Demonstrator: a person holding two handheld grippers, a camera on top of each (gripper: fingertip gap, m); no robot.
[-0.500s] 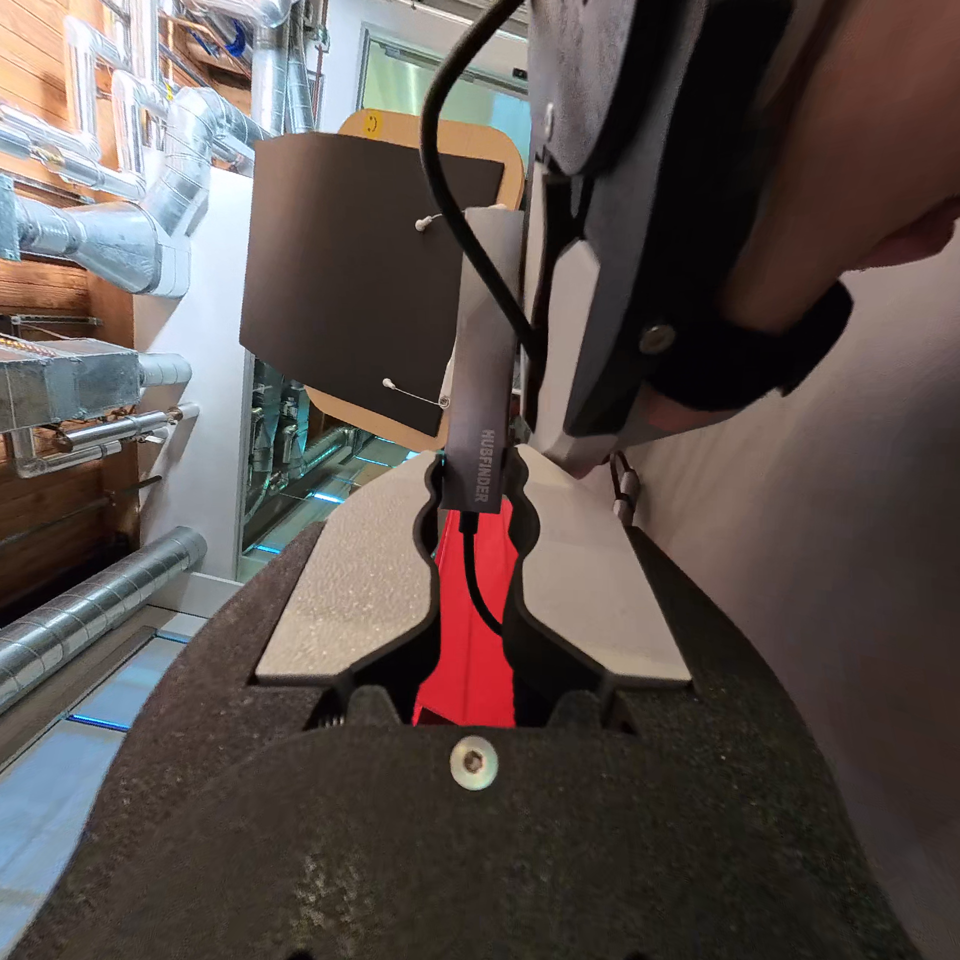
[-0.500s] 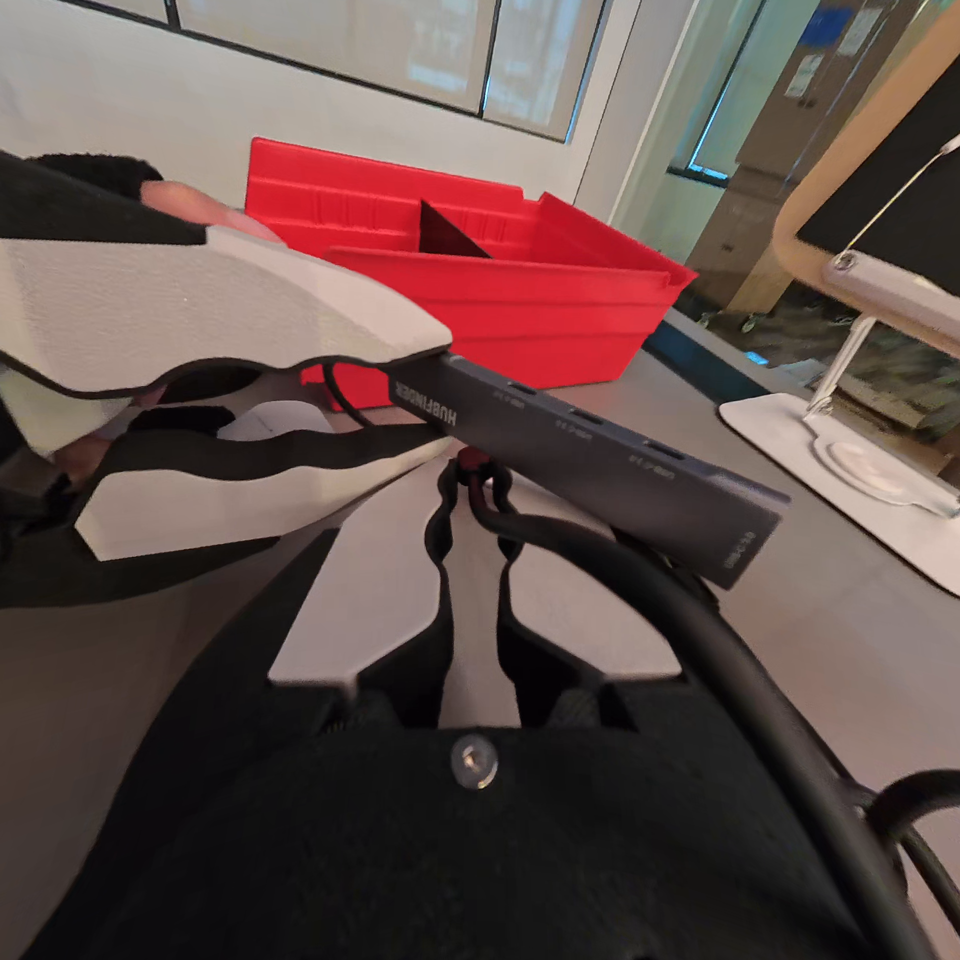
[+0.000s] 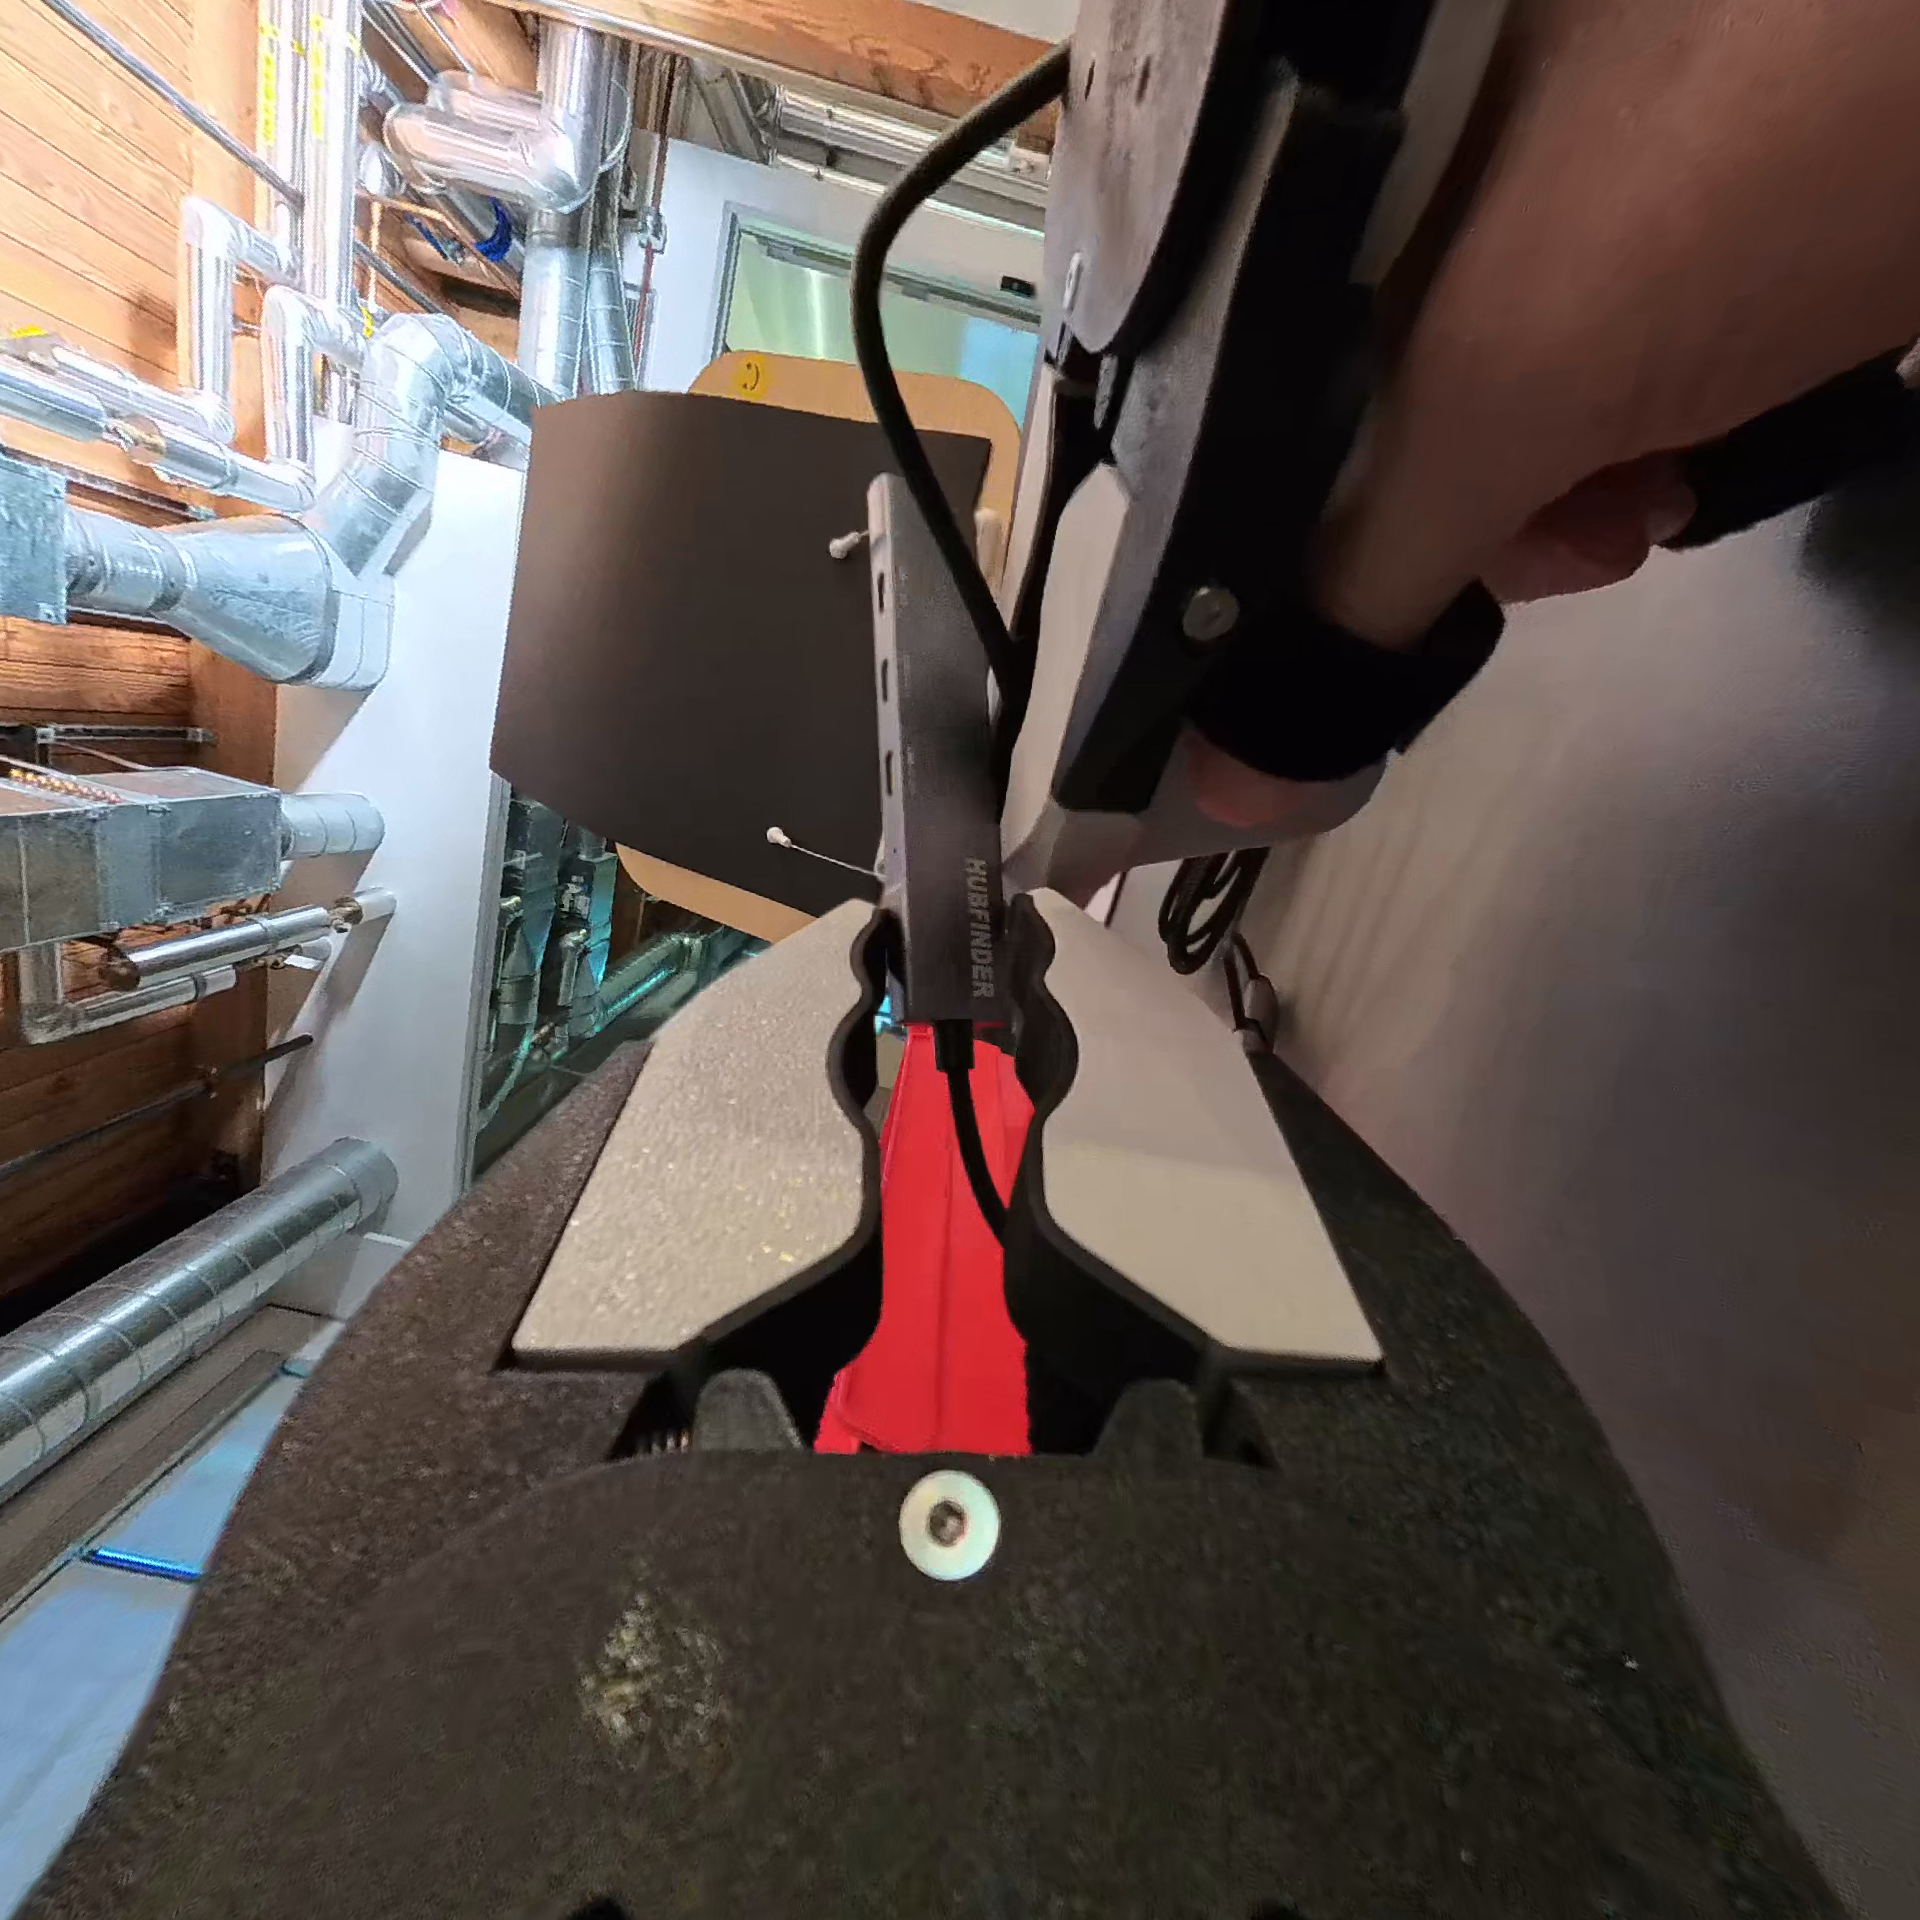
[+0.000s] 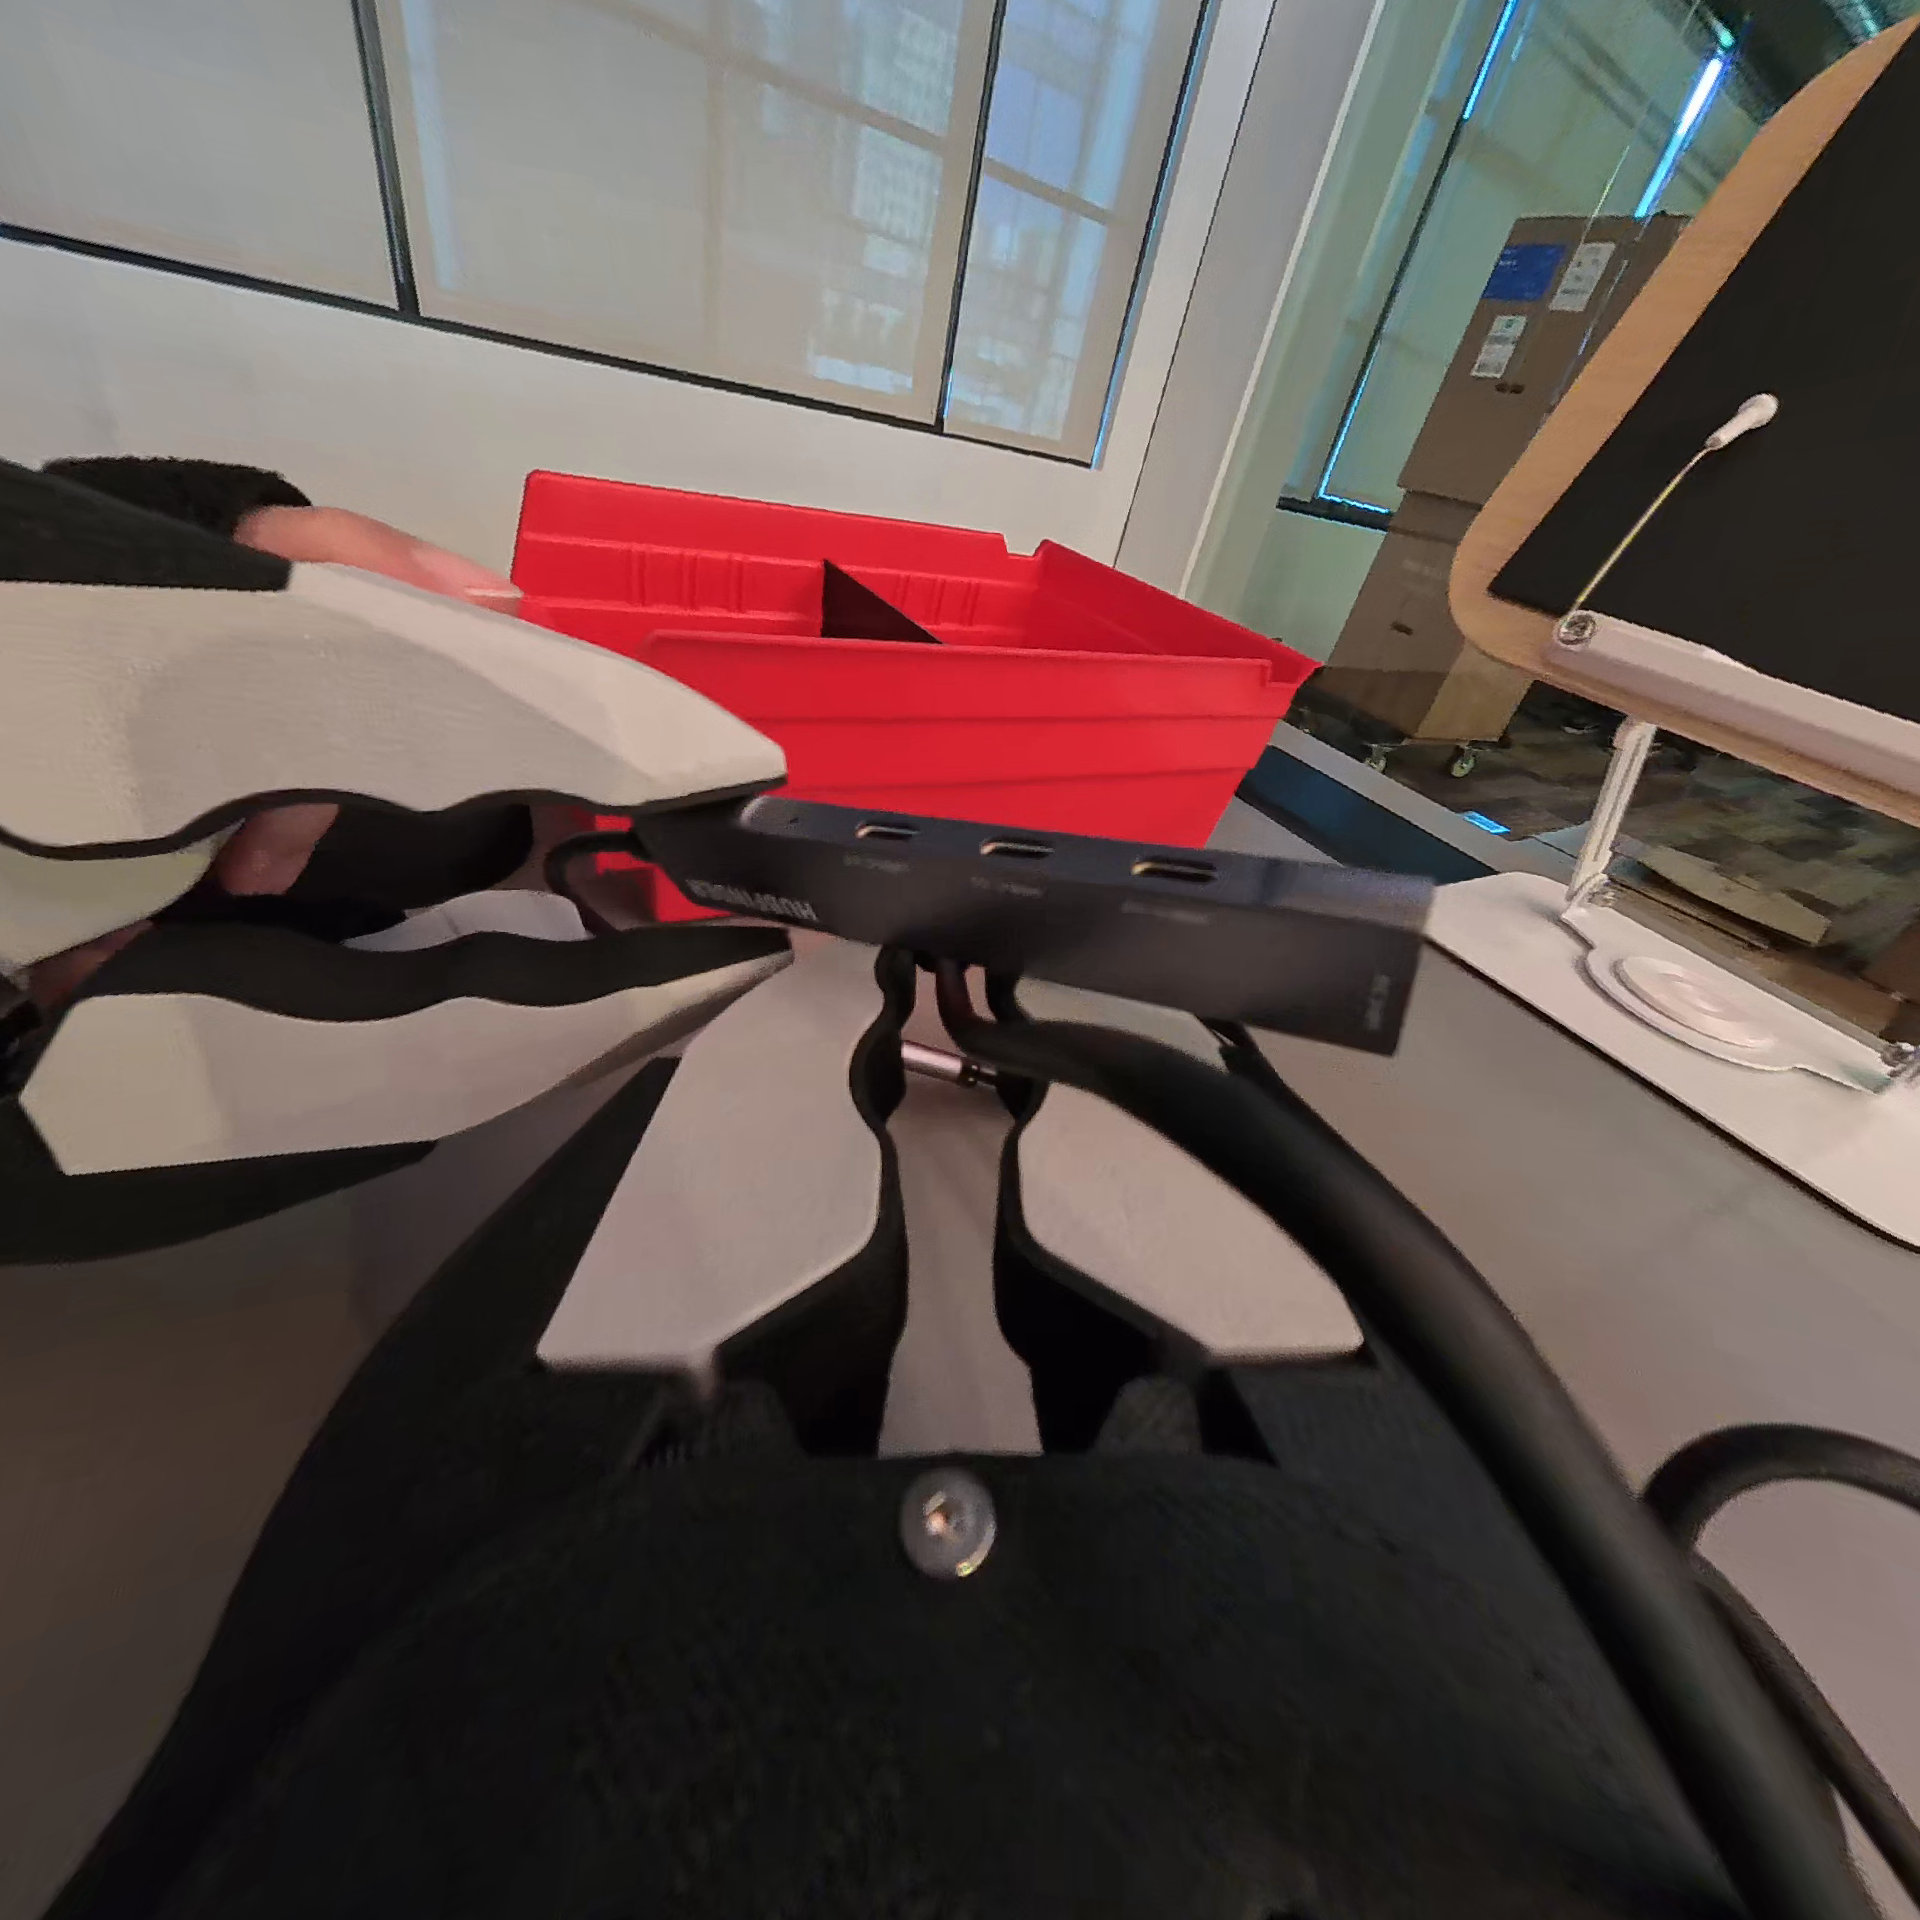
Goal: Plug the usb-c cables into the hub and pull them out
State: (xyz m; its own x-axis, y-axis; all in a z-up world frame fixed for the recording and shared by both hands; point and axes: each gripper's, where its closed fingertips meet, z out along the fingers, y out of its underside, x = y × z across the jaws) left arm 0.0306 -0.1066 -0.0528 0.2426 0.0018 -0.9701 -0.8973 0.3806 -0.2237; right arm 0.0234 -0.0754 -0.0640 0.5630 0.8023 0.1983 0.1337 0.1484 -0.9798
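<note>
Hub point(image 4: 1091, 914), slim dark-grey metal bar w/ three side ports point(image 4: 1013, 847), hung just in front of red plastic bin point(image 4: 935, 727), one end clamped by L gripper point(image 3: 951, 966), long axis crossing just above R gripper point(image 4: 948, 997), whose jaws straddled thick black cable point(image 4: 1351, 1195) at its plug, grip unclear.

Background: white wall point(image 4: 208, 343) with dark-framed windows point(image 4: 727, 187) at 12 o'clock; grey tabletop point(image 4: 1558, 1195); stacked cardboard boxes point(image 4: 1507, 416) at 2 o'clock. Left wrist view: silver insulated pipes point(image 3: 208, 582) over wood panelling point(image 3: 94, 208) at 10 o'clock; glazed door point(image 3: 831, 312) at 12 o'clock
</note>
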